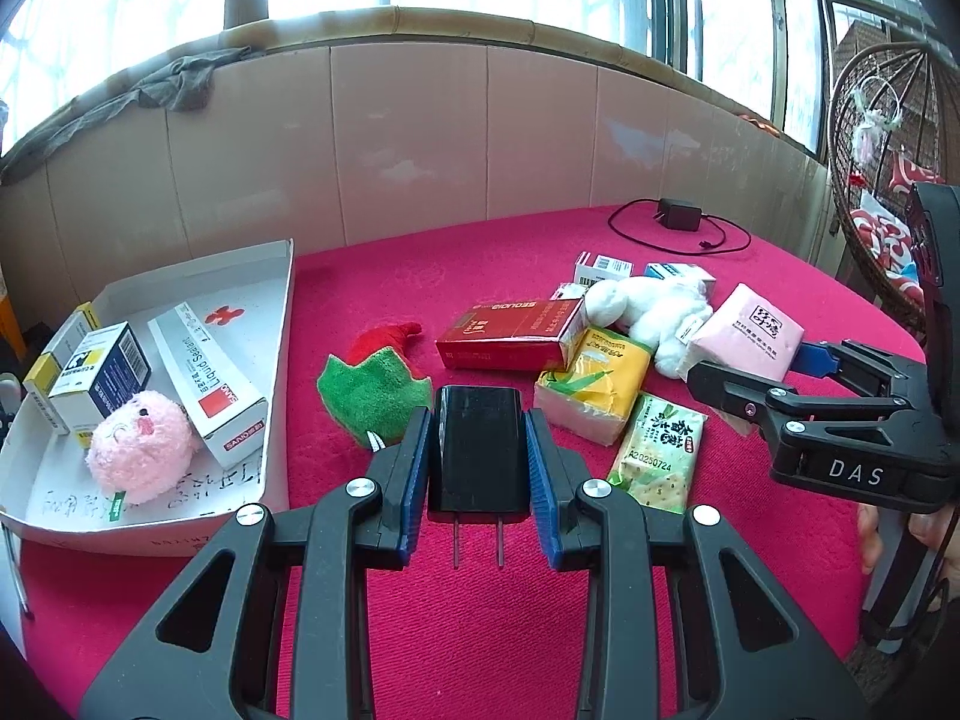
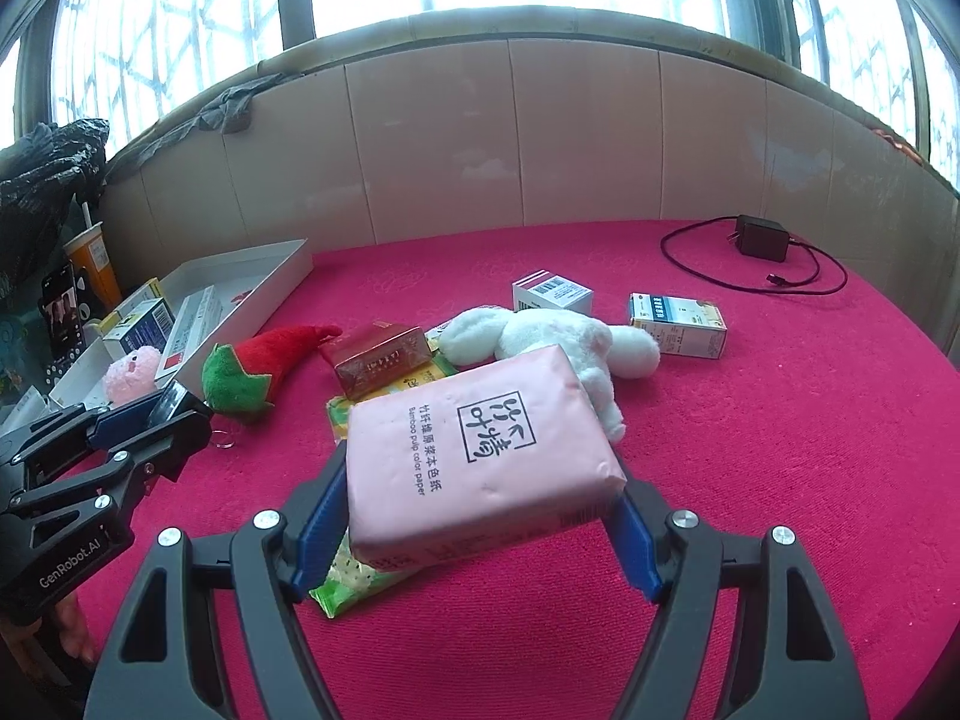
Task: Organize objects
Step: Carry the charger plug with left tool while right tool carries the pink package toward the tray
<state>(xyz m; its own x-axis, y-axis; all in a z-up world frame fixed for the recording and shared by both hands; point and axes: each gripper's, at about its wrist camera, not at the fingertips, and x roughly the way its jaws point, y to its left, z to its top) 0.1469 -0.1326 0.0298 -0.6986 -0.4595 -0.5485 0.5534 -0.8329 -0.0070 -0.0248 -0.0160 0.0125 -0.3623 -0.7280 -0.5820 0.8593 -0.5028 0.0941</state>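
Evidently both hands are loaded at once. The left gripper is clamped on a glossy black plug-in charger block, its blue pads pressing the two long sides and its two metal prongs pointing back toward the camera — a hold across the narrow width, which probably keeps the smooth casing from twisting. The right gripper is closed on a soft pink paper-tissue pack, taken across its short end and lifted clear of the red fabric-covered table; the pack tilts upward from the jaws, its wrapper giving a little under the pads.

To the left stands a shallow white cardboard tray, already holding small medicine cartons and a fluffy pink plush ball — so it is likely where things are being gathered. A white plush toy, a red-and-green plush chilli and several snack packets lie loose between the grippers and the tray.
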